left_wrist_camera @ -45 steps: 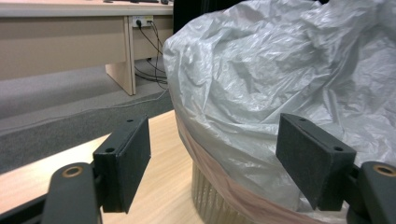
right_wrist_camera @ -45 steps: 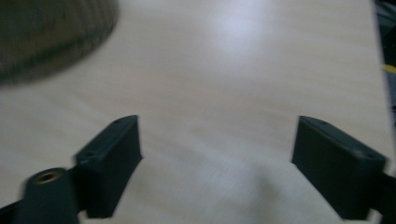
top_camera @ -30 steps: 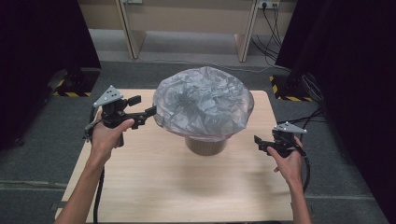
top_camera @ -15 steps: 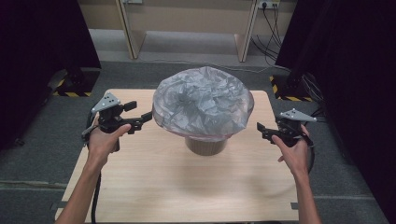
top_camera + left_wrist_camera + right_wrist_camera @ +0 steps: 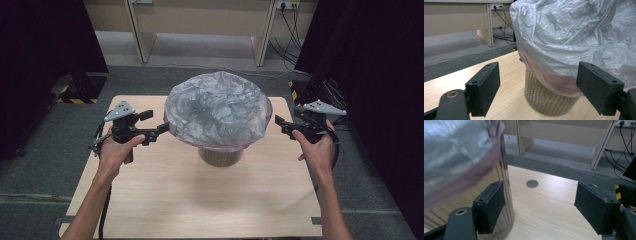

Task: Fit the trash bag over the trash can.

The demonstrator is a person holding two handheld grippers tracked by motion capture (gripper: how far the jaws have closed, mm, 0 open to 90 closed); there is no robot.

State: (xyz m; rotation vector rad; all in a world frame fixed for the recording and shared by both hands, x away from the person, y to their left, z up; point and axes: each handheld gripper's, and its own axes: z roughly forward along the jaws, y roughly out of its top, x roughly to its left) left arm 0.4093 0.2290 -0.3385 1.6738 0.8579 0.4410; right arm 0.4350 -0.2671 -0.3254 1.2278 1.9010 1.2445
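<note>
Plastic bag (image 5: pixel 218 114) — open fingers either side

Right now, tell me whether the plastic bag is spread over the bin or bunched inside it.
Spread: the plastic bag billows wide over the bin, its edge draped outside the rim.

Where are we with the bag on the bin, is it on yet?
Mostly done: the grey bag is spread over the bin on the table, its edge folded down around the rim. In hand: nothing; the left gripper is open beside the bag's edge, the right gripper open, jaws just closing slightly. Probably left: tugging the overhang down evenly.
</note>
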